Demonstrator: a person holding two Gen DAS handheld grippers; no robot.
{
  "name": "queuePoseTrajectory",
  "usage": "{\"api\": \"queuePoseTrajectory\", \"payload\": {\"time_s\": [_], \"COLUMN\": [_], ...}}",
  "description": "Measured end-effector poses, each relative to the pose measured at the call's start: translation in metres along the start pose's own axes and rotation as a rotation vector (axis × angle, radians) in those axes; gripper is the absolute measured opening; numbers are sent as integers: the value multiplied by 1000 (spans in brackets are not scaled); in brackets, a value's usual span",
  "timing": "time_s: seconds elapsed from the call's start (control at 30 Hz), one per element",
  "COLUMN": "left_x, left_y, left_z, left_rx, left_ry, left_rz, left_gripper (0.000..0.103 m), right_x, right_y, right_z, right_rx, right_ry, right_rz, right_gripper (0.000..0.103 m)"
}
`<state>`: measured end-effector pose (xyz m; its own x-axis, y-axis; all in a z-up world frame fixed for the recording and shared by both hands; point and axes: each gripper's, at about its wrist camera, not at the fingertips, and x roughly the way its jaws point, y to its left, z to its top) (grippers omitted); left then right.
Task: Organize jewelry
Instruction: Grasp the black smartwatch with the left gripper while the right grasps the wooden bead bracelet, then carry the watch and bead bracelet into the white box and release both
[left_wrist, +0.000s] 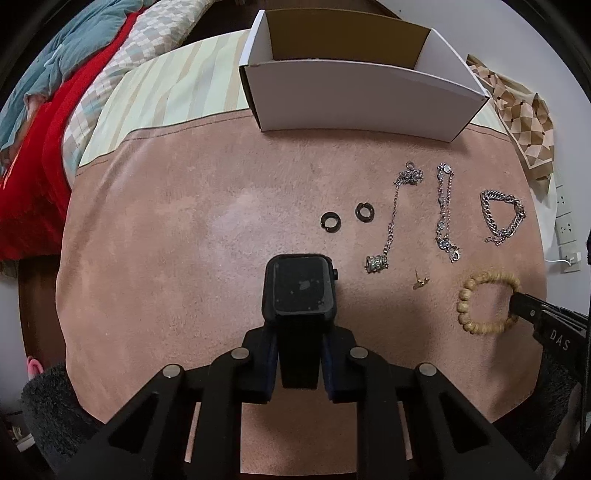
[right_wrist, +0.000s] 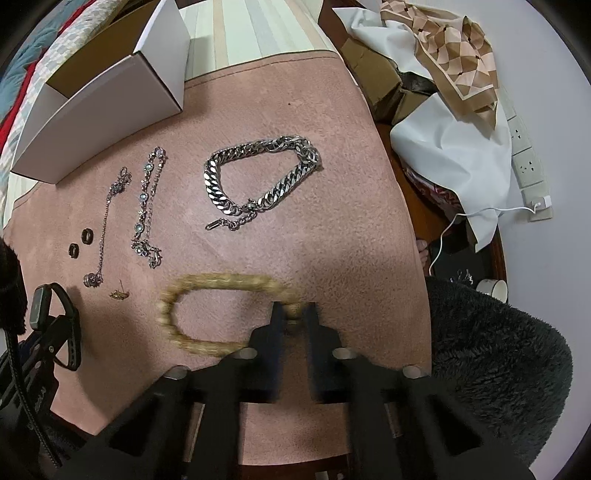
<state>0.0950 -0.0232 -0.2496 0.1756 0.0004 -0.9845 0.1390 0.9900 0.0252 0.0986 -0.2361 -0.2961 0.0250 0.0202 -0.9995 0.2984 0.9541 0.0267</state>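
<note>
My left gripper (left_wrist: 298, 334) is shut on the strap of a black smartwatch (left_wrist: 300, 286), held above the pink cloth (left_wrist: 184, 240); it also shows in the right wrist view (right_wrist: 40, 306). My right gripper (right_wrist: 293, 314) is shut on a wooden bead bracelet (right_wrist: 221, 282), which looks blurred; the bracelet also shows in the left wrist view (left_wrist: 469, 291). On the cloth lie two black hoop earrings (left_wrist: 345, 216), a pendant necklace (left_wrist: 391, 221), a gem bracelet (left_wrist: 445, 212), a thick silver chain bracelet (right_wrist: 258, 177) and a small gold earring (left_wrist: 420, 283).
An open white cardboard box (left_wrist: 354, 96) stands at the cloth's far edge. A patterned scarf (right_wrist: 454, 51), white fabric, a power strip (right_wrist: 526, 155) and a cable lie to the right. Bedding lies at far left. A dark fluffy sleeve (right_wrist: 491, 354) is at right.
</note>
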Motion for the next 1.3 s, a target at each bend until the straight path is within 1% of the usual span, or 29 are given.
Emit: {"api": "queuePoseTrajectory", "payload": {"time_s": [0.13, 0.23, 0.37, 0.4, 0.47, 0.5, 0.57, 0.67, 0.77, 0.93, 1.07, 1.13, 1.2, 1.3], "left_x": [-9, -18, -34, -37, -46, -47, -57, -69, -84, -107, -116, -114, -109, -92], "left_y": [1, 3, 5, -1, 0, -4, -3, -1, -1, 0, 5, 9, 14, 21], "left_z": [-4, -6, -6, -4, -2, 16, 20, 41, 52, 85, 119, 136, 153, 178], "left_rx": [1, 4, 6, 7, 5, 4, 1, -1, -3, -2, -7, -19, -37, -59], "left_ry": [-22, -39, -73, -81, -101, -109, -132, -169, -204, -263, -291, -289, -281, -245], "left_rz": [6, 7, -1, -2, -8, -8, -15, -22, -34, -59, -76, -85, -92, -113], "left_gripper": [16, 16, 16, 16, 16, 16, 16, 16, 16, 16, 16, 16, 16, 16], "right_x": [-1, -8, -29, -36, -47, -55, -68, -88, -112, -155, -181, -186, -183, -167], "right_y": [1, 2, 5, 6, 7, 8, 10, 15, 21, 30, 48, 58, 71, 86], "right_z": [1, 0, 1, 2, 4, 5, 6, 12, 21, 50, 81, 97, 114, 140], "right_rx": [-11, -18, -31, -34, -40, -43, -51, -72, -89, -107, -141, -158, -174, -176], "right_ry": [-5, -29, -72, -84, -103, -117, -141, -178, -226, -312, -373, -390, -389, -349], "right_rz": [24, 53, 95, 108, 129, 142, 162, 182, 207, 262, 281, 280, 276, 287], "right_gripper": [9, 9, 9, 9, 9, 9, 9, 9, 9, 9, 9, 9, 9, 9]}}
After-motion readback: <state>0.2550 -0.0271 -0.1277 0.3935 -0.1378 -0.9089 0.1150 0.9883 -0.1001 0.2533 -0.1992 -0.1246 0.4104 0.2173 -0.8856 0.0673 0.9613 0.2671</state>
